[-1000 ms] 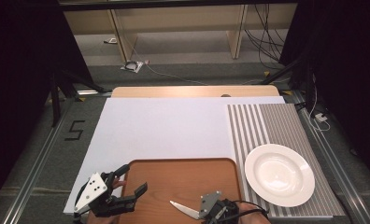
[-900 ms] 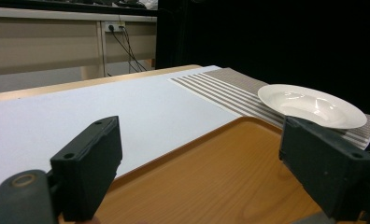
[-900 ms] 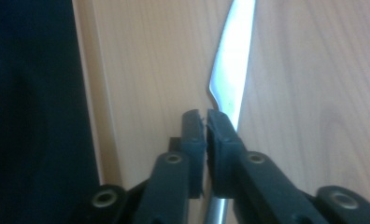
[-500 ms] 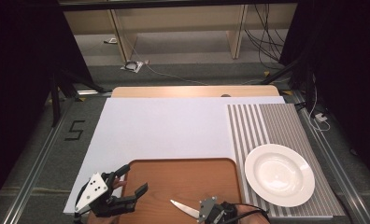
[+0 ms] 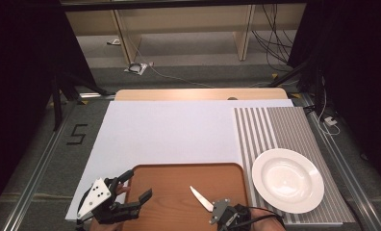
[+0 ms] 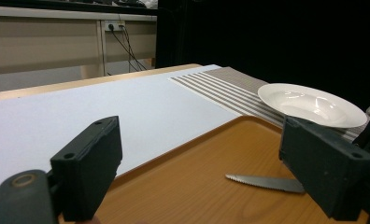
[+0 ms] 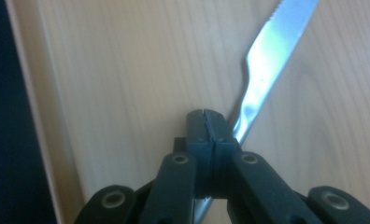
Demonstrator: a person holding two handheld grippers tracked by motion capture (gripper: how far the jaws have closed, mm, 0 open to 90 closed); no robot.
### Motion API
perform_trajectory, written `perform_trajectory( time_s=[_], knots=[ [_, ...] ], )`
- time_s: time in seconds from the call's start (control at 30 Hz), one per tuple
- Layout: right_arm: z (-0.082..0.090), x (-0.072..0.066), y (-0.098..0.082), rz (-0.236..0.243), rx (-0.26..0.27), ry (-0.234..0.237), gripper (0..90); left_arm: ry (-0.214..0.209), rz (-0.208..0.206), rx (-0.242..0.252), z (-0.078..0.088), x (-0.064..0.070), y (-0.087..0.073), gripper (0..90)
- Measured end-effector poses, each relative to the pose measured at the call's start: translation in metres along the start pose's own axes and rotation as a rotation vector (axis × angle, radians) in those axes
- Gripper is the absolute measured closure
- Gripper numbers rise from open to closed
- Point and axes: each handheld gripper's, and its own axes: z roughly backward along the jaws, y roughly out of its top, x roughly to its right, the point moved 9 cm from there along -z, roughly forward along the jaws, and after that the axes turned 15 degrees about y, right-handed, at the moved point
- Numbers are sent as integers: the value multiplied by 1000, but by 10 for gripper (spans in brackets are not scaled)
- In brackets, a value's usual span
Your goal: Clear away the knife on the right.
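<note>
Serrated steel table knife (image 5: 201, 198) held over the brown wooden tray (image 5: 179, 183), toward its near edge at about five o'clock on the tray, blade pointing to ten o'clock in the high view. Right gripper (image 5: 222, 211) clenched, fingers (image 7: 205, 133) pressed together with the knife's handle end caught between them; blade (image 7: 272, 56) running out past the fingertips toward one o'clock in the right gripper view, wood grain underneath. Whether lifted clear or resting on the wood, cannot tell. Left gripper (image 5: 131, 187) parked at the tray's near left corner, at about seven o'clock, fingers (image 6: 87, 172) released and spread wide with nothing between them, aimed across the tray at the knife (image 6: 265, 183). Round white ceramic plate (image 5: 287, 180) on the grey striped placemat (image 5: 270, 125), at three o'clock from the tray, just beside its right rim. White sheet (image 5: 174, 130) spread over the table beyond the tray at twelve o'clock.
</note>
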Motion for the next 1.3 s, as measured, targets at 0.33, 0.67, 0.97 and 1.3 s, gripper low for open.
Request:
perform_trajectory(
  time_s=[0.33,0.67,0.97,1.3],
  knots=[
    [6,7,-12,-43,8,-16,900,0,0,0,0,0,0,133],
    [12,15,-27,-94,11,-40,900,0,-1,-2,-1,0,0,133],
    [18,18,-38,-127,13,-52,900,1,0,-1,0,0,0,133],
    [22,20,-45,-149,26,-65,885,0,0,0,0,0,0,133]
  ],
)
